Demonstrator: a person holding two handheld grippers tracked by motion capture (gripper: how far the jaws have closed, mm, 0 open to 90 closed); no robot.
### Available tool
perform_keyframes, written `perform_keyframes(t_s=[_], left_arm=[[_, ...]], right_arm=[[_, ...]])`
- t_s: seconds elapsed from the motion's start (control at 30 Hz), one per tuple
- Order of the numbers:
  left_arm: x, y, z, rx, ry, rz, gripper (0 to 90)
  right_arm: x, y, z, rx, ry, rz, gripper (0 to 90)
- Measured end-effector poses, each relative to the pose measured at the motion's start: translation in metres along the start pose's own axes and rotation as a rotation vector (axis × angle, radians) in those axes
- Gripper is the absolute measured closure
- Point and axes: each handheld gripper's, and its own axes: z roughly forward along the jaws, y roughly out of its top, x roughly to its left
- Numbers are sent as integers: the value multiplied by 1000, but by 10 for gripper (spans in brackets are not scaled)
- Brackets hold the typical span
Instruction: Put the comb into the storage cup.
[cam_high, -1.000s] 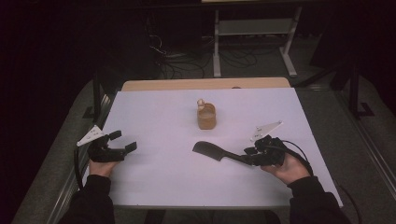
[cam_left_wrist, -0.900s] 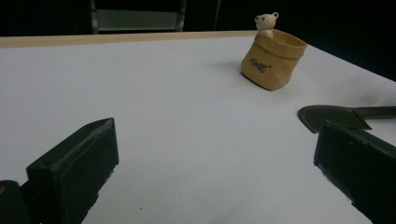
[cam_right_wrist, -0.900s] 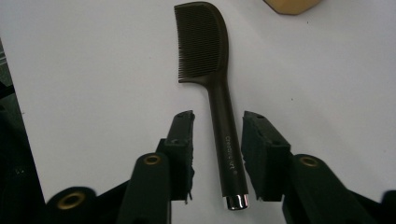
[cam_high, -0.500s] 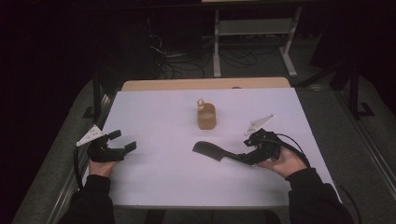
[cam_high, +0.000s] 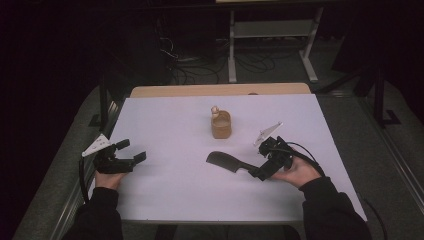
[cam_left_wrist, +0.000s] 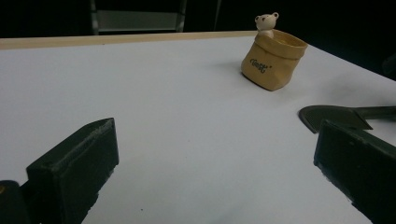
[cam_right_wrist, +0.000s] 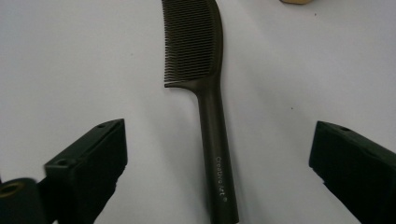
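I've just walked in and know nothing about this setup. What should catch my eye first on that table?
A dark comb lies on the white table, its handle between the wide-open jaws of the right gripper, which have just been opening. Behind it stands a small tan pouch with a toy bear peeking out. The left gripper rests open at the left edge.

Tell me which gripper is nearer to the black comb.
Right. The right gripper sits at the comb handle's end, jaws wide either side of the handle, just opened and not pressing it. The left gripper is open too, well off across the white table.
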Motion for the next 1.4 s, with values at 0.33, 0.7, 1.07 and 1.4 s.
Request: perform_keyframes(t_s=[0.33,0.7,1.07,1.4], left_arm=[[0,0,0,5,-3,3,0],[0,0,1,6,-6,8,0],[0,-1,2,8,-5,9,0],[0,-1,2,9,-3,10,0]], right_arm=[[0,3,18,36,21,-39,0],[-2,4,34,65,22,-64,55],[-12,4,45,81,69,-63,229],[-13,6,51,97,78,-71,451]])
